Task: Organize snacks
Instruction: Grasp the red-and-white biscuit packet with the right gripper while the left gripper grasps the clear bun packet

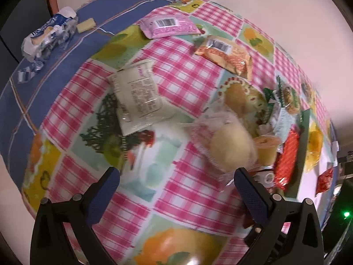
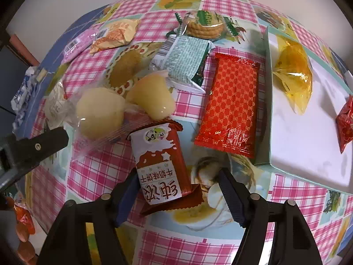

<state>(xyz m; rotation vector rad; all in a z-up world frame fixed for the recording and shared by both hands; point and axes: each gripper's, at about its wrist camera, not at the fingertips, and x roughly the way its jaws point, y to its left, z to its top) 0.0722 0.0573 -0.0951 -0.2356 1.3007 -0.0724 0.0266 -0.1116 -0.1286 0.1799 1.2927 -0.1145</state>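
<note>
A glossy oilcloth [image 2: 114, 167] in pink-and-white check, with printed fruit and cake panels, is seen stretched over the desk [image 1: 26, 101]; a blue lined covering shows at the left edge of the left wrist view. Pale floor fills the frame edges beyond.

In the right wrist view, a brown-and-white biscuit packet [image 2: 160, 165] of crimped foil, rectangular and printed with Chinese characters, is found in the lower centre. It lies between the dark textured pads of the right hand-held gripper [image 2: 178, 190]. The jaws are part closed about it; the left pad is at the packet's edge, while a gap is seen at the right pad, so no clamping is shown.

Above it, two pale jelly cups [image 2: 152, 97] in clear crinkled film are noted at centre left. A flat red sachet [image 2: 231, 108] with a gold lattice pattern lies at centre right. A mint-green patterned packet [image 2: 187, 64] and a clear-wrapped stack of round biscuits [image 2: 205, 27] are placed in the upper centre. An orange-and-cream packet [image 2: 114, 36] lies at upper left. A white shallow tray [image 2: 308, 154] with pale green walls occupies the right side, holding a translucent yellow pouch [image 2: 293, 70].

In the left wrist view, the left hand-held gripper [image 1: 176, 183] is seen at the bottom with jaws wide apart and nothing between them. A cream sachet [image 1: 139, 97] with fine print lies at centre, a pink packet [image 1: 169, 25] with a barcode at the top.
</note>
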